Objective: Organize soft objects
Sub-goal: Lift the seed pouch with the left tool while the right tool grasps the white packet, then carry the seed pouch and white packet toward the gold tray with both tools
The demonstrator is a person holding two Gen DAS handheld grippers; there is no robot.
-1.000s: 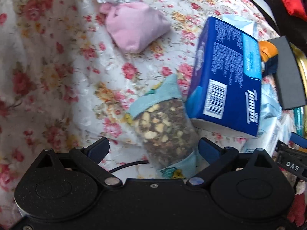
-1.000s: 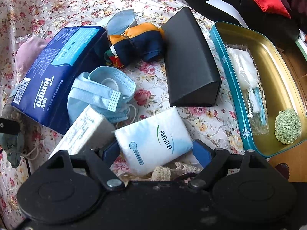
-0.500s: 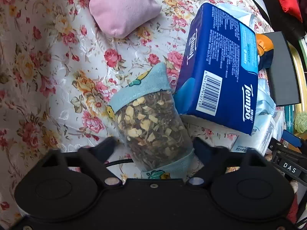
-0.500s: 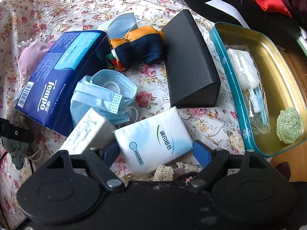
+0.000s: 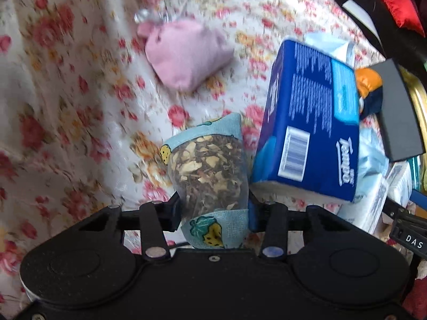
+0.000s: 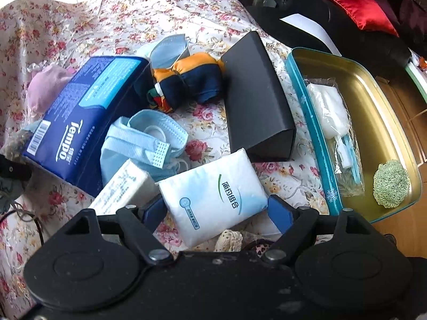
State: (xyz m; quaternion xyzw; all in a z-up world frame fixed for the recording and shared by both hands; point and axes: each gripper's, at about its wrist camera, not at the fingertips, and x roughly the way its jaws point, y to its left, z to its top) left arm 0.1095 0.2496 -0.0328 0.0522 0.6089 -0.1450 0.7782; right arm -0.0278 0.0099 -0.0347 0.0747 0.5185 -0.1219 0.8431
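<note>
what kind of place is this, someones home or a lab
Most likely a home, perhaps a living room. A floral cloth covers the surface, a red satin cushion lies on dark furniture behind, and everyday clutter such as a Tempo tissue pack and face masks is spread about.

The herb sachet (image 5: 206,170) sits on the tablecloth (image 5: 66,106), the tissue pack (image 5: 309,122) just right of it, the cloth pouch (image 5: 186,53) behind; right of the glasses case (image 6: 256,96) stands the tin (image 6: 315,133), a scrubber (image 6: 391,184) in it.
</note>
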